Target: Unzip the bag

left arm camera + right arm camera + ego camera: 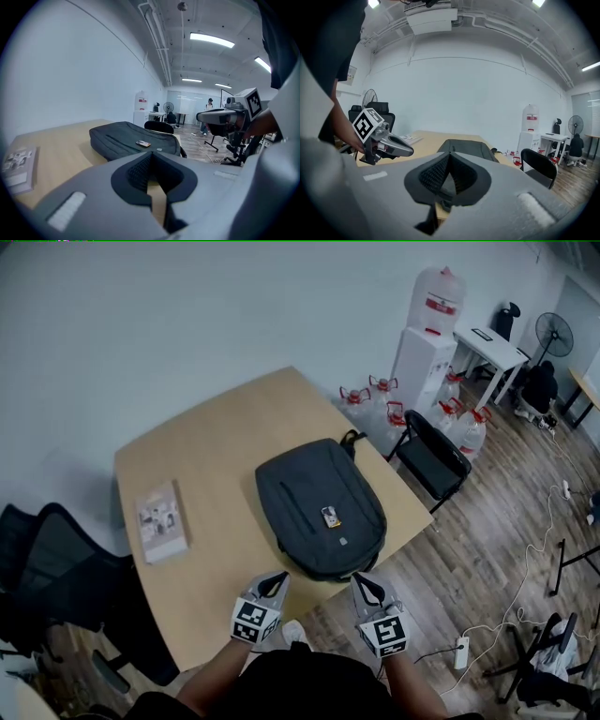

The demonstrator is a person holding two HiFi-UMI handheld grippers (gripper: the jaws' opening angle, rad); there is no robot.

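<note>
Two grippers hover at the near edge of the bench (216, 446) in the head view, both just short of the bag (321, 507). The left gripper (276, 581) sits off the bag's near left corner and the right gripper (365, 583) off its near right corner; neither touches it. The dark grey bag lies flat, front side up, with a small tag (330, 517) near its middle and its carry handle at the far end. A booklet (161, 521) lies well to the left of the bag. A black chair (431, 457) stands beyond the bag's right side, off the bench.

From the left gripper view, the jaws are pressed together at their tips with nothing between them. The bag lies ahead, clear of them, and the other gripper shows to its right.

From the right gripper view, the jaws are likewise together and empty, with the bag lying flat beyond their tips.
</note>
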